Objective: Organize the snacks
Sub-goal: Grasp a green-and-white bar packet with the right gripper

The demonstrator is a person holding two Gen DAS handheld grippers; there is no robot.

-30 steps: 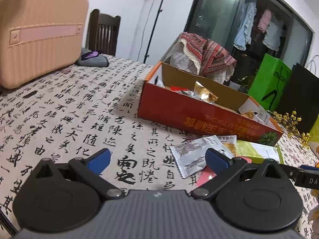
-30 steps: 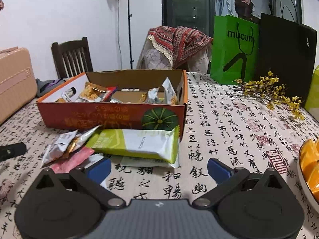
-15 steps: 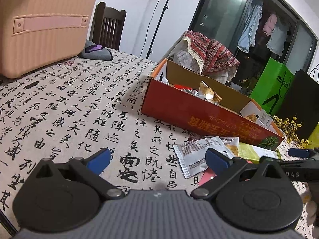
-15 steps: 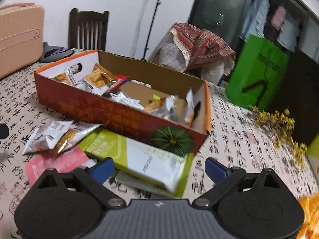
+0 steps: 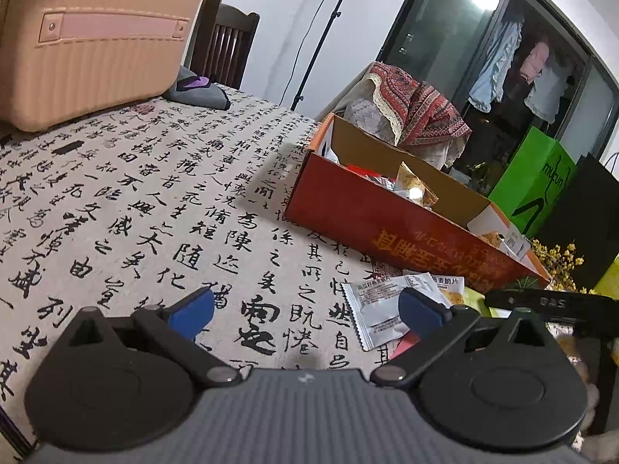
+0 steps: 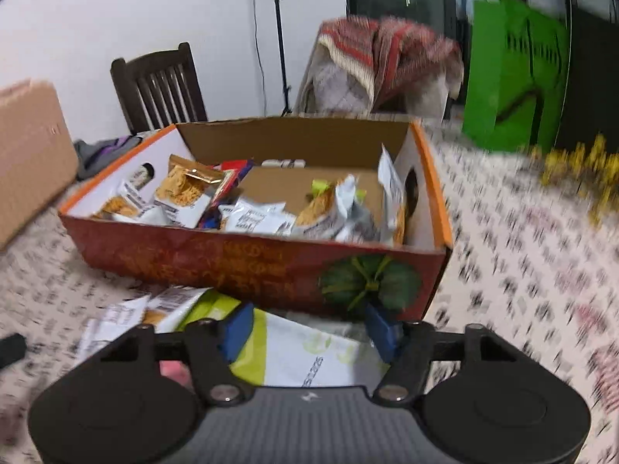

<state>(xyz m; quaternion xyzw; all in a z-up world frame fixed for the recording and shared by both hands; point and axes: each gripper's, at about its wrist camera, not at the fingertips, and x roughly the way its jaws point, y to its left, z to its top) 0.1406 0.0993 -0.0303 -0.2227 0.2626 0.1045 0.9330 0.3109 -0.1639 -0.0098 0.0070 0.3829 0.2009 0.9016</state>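
Green-and-white snack pack between closing right hand-held gripper pads; left hand-held gripper wide.

Colours on the snack table
Red-orange box, pumpkin print; cream tablecloth, black calligraphy; green-white packet; pink suitcase.

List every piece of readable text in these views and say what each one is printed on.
"mucun": on the green paper bag, left wrist view.
"DAS": on the black bar of the right gripper, left wrist view; possibly part of a longer word.
Large calligraphy characters: all over the tablecloth.
Orange characters on the red box: upside down, not read.
Silver snack packet: print too small.
Right wrist view: all text blurred.
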